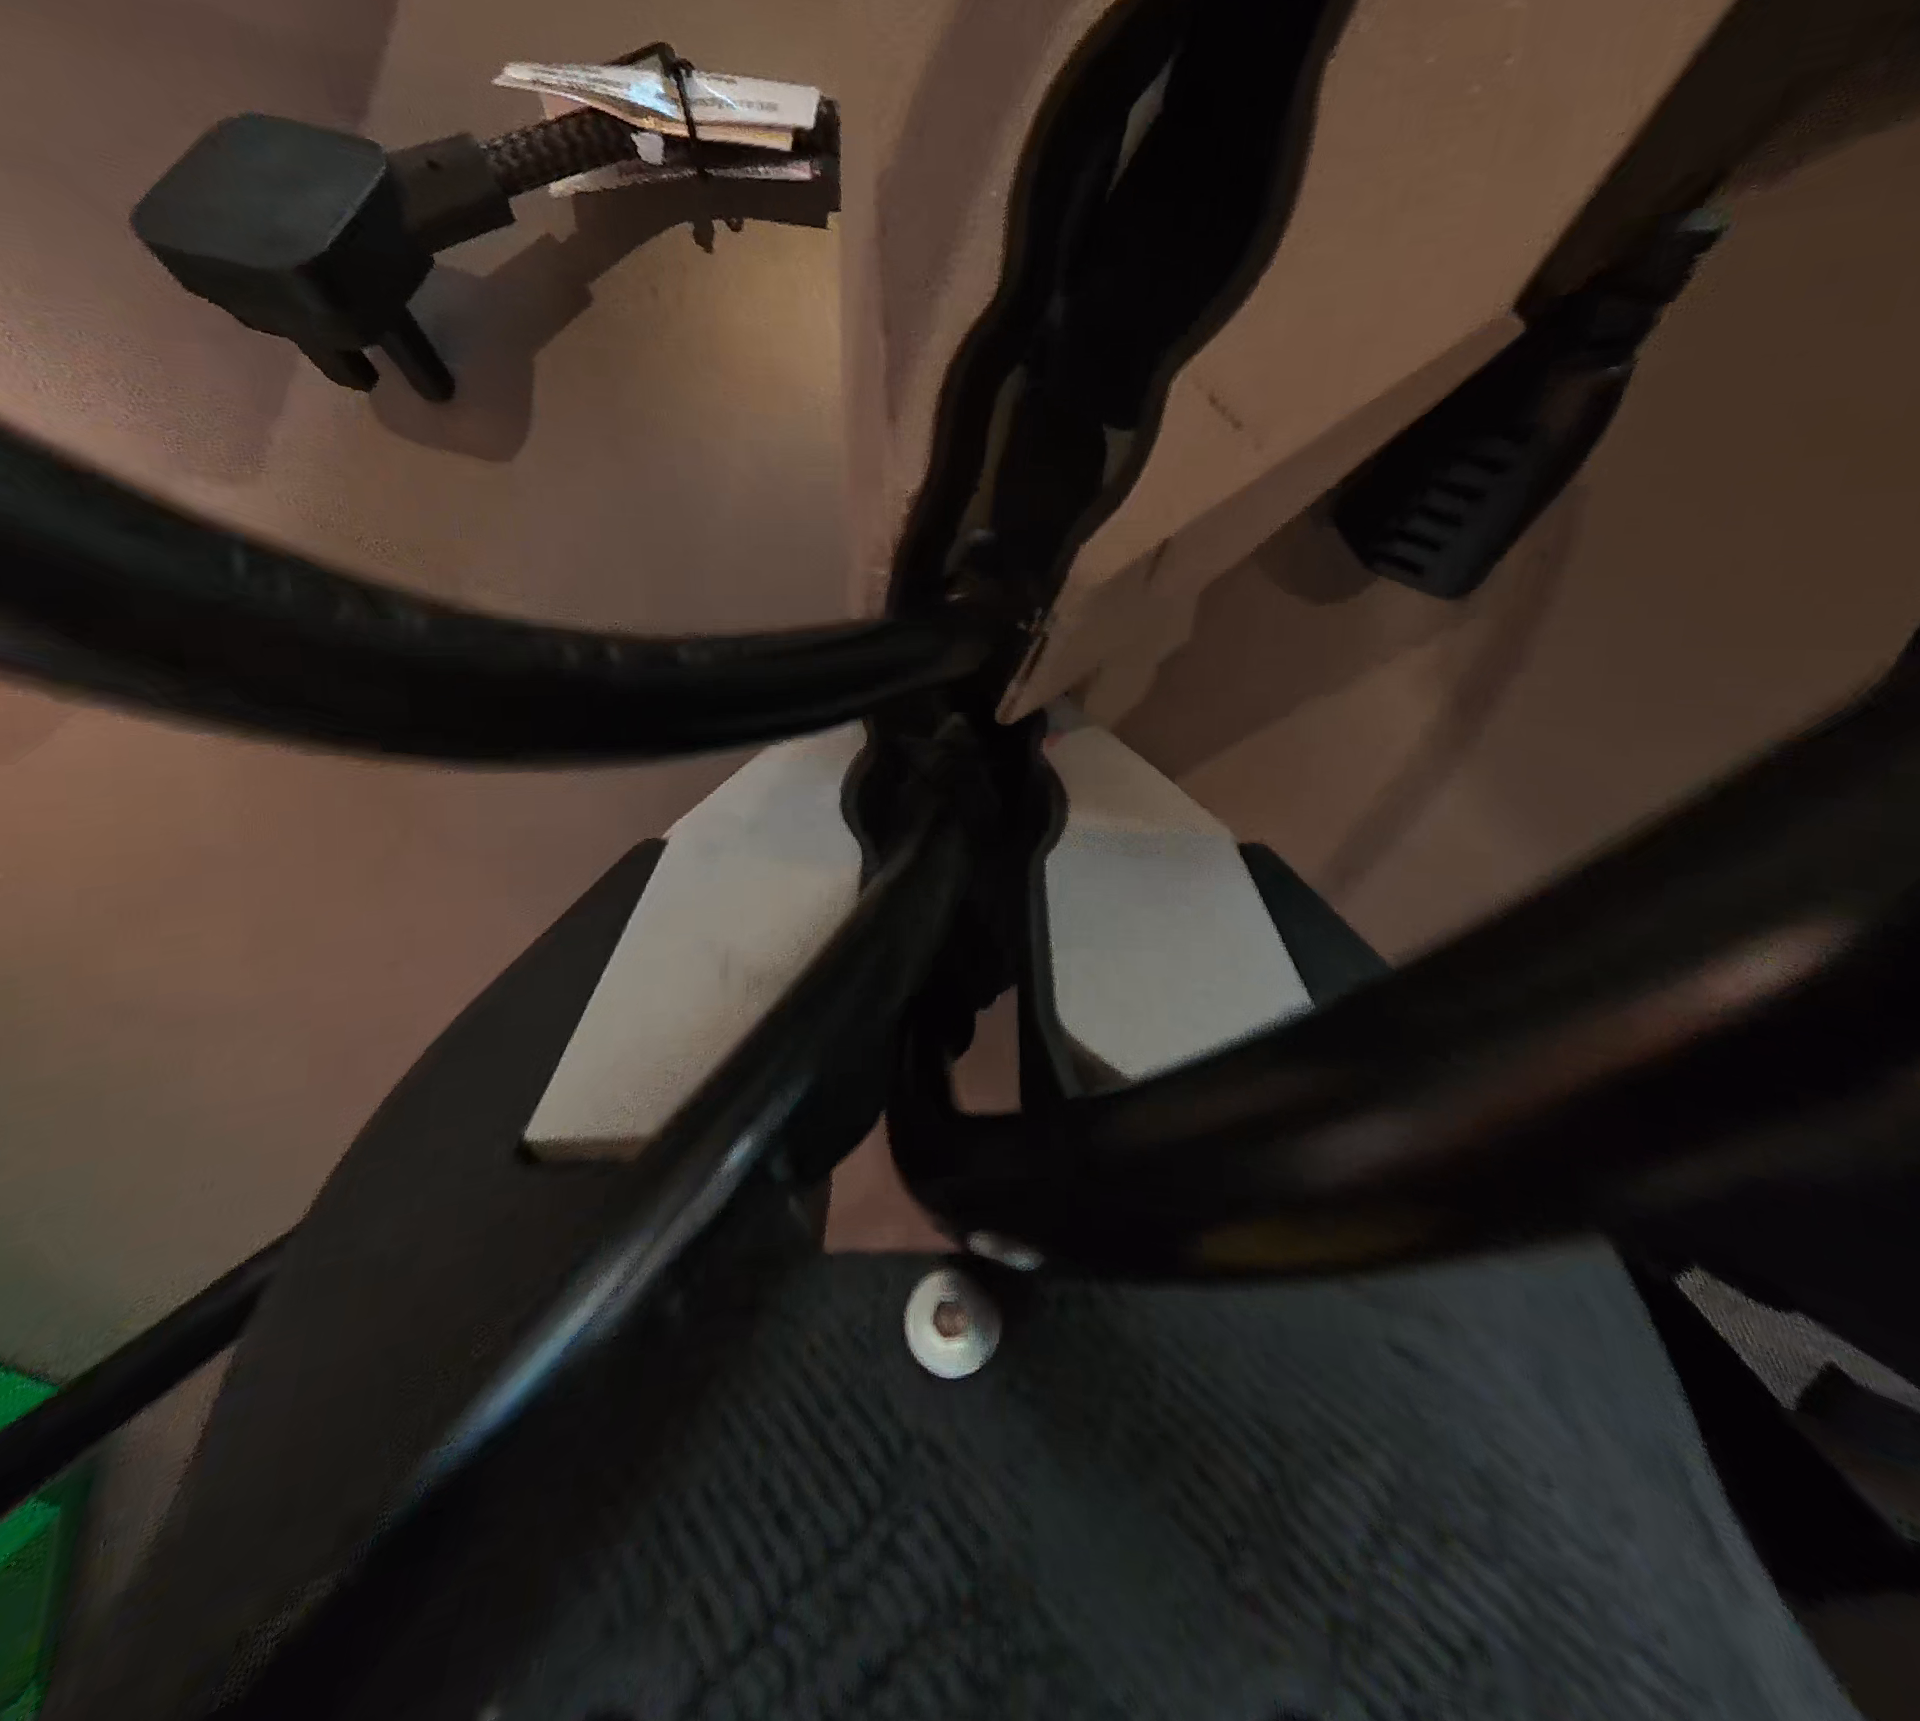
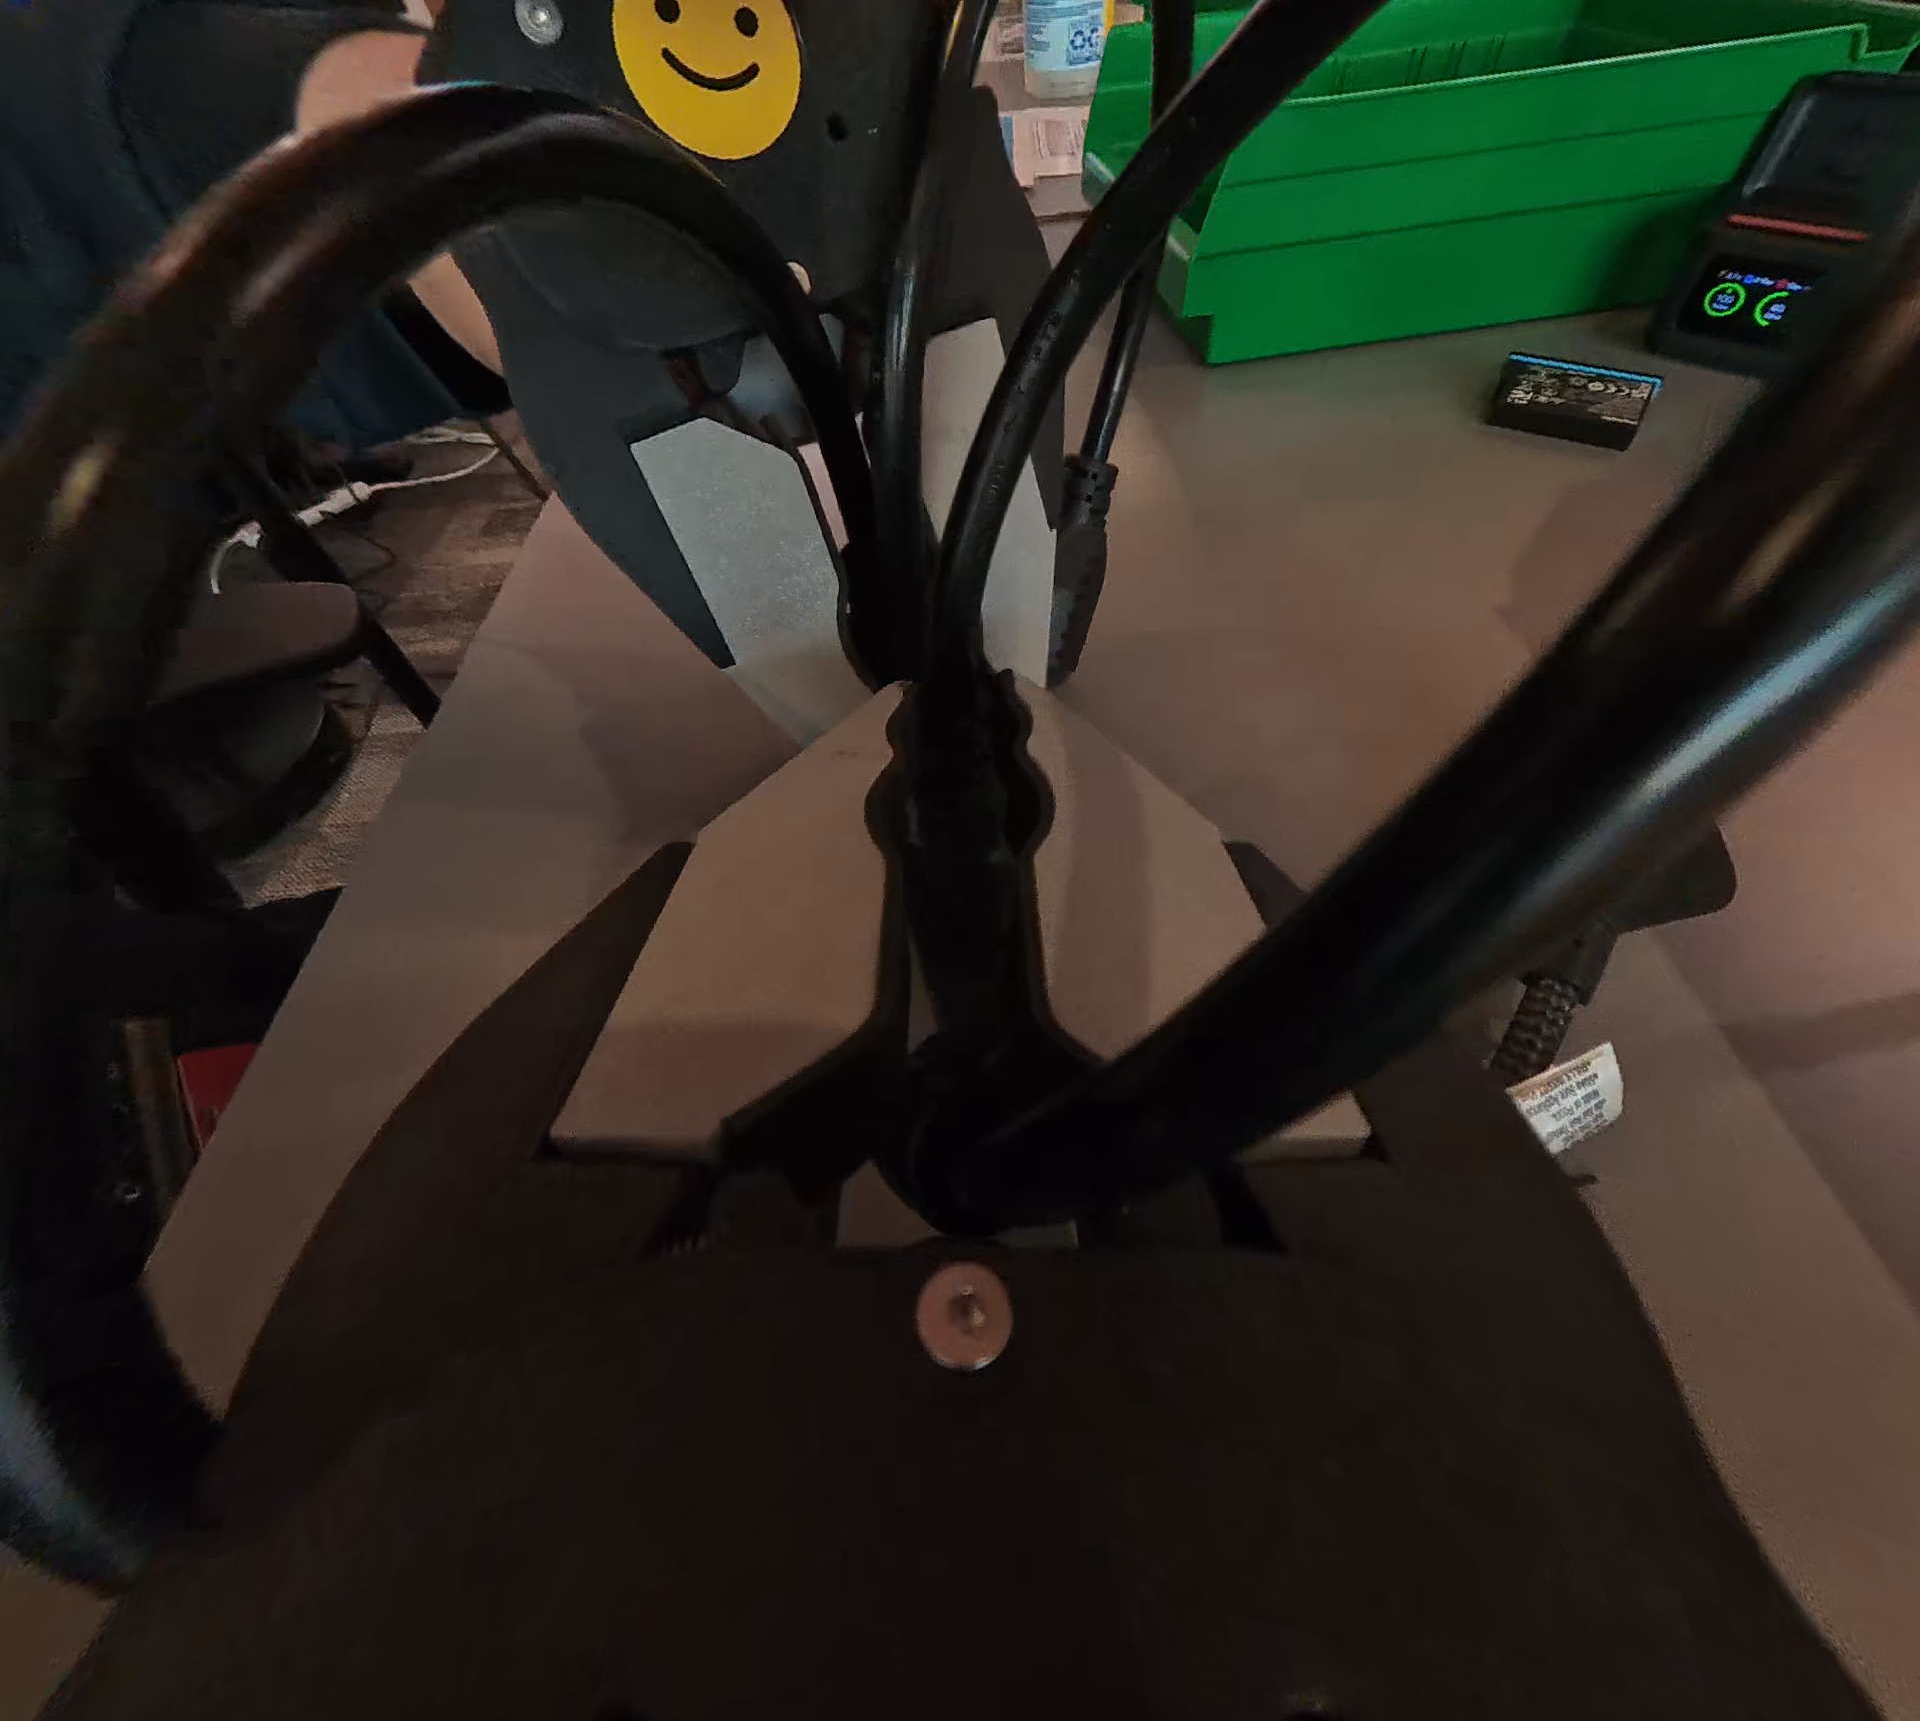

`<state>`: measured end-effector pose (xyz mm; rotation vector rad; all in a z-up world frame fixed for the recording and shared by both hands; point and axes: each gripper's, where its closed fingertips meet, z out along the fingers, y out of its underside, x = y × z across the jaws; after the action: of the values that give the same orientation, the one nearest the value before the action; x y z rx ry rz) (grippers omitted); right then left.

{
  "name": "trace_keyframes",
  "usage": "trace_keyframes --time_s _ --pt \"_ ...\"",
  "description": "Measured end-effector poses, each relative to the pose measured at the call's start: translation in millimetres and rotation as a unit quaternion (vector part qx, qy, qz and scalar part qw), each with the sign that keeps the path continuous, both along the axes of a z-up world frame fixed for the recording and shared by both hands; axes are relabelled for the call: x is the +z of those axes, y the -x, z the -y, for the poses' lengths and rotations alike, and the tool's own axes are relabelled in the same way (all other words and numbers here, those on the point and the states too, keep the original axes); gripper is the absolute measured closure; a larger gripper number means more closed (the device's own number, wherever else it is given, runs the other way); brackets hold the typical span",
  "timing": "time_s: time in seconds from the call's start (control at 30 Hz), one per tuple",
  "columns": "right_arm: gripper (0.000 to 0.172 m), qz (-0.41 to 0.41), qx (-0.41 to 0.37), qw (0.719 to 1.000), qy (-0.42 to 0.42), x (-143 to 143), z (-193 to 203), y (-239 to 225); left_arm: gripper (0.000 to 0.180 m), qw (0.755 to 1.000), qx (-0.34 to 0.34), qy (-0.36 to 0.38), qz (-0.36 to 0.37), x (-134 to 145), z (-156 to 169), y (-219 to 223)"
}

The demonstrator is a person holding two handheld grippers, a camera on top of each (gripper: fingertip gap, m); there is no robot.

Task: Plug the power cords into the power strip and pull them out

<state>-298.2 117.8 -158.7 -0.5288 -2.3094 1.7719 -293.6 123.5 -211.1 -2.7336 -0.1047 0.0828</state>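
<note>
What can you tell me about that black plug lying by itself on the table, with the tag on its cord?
The plug is a black, blocky, matte piece with rounded corners, lying loose on the tan table, plugged into nothing. Two dark prongs touch the tabletop. A braided dark cord leaves its side, with a folded white tag tied on by a thin black tie.

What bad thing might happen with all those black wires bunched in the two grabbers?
Both the left gripper and the right gripper clamp the same looped black cord, so pulling apart might tangle or strain it. A big loop could also snag the loose plug lying on the table.
</note>
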Motion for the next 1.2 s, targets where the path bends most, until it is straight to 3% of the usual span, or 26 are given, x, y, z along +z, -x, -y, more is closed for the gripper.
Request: trace_keyframes --time_s 0.13,0.23,0.47,0.57,0.8,0.93,1.2 --pt "0.162 0.002 0.0 1.0 -0.003 2.6 3.1 -1.2 0.16 1.0 -0.002 0.023 0.011 -0.5 2.0 -2.4" --pt "0.169 0.042 0.016 0.994 0.095 31.0 8.6 -1.7 0.16 1.0 -0.005 0.026 0.011 -0.5 -2.9 -5.7" --pt "0.168 0.008 0.01 0.998 0.061 29.1 2.9 3.4 0.161 1.0 0.017 0.022 0.004 -0.5 -5.2 -1.9" --pt "0.166 0.047 0.034 0.996 0.07 26.6 -2.0 0.6 0.16 1.0 0.019 0.017 0.007 -0.4 -5.8 -1.9" --pt "0.166 0.035 0.053 0.998 0.001 5.9 -19.5 -6.4 0.16 1.0 0.018 -0.009 0.014 0.4 -7.7 -2.3" --pt "0.158 0.043 0.052 0.997 -0.043 -12.3 -19.6 -3.9 0.16 1.0 0.015 0.0 0.013 0.1 -7.2 -2.3" --pt "0.162 0.039 0.035 0.998 -0.04 -10.9 -16.3 -3.5 0.16 1.0 0.018 0.012 0.014 -0.3 -4.1 -1.0"
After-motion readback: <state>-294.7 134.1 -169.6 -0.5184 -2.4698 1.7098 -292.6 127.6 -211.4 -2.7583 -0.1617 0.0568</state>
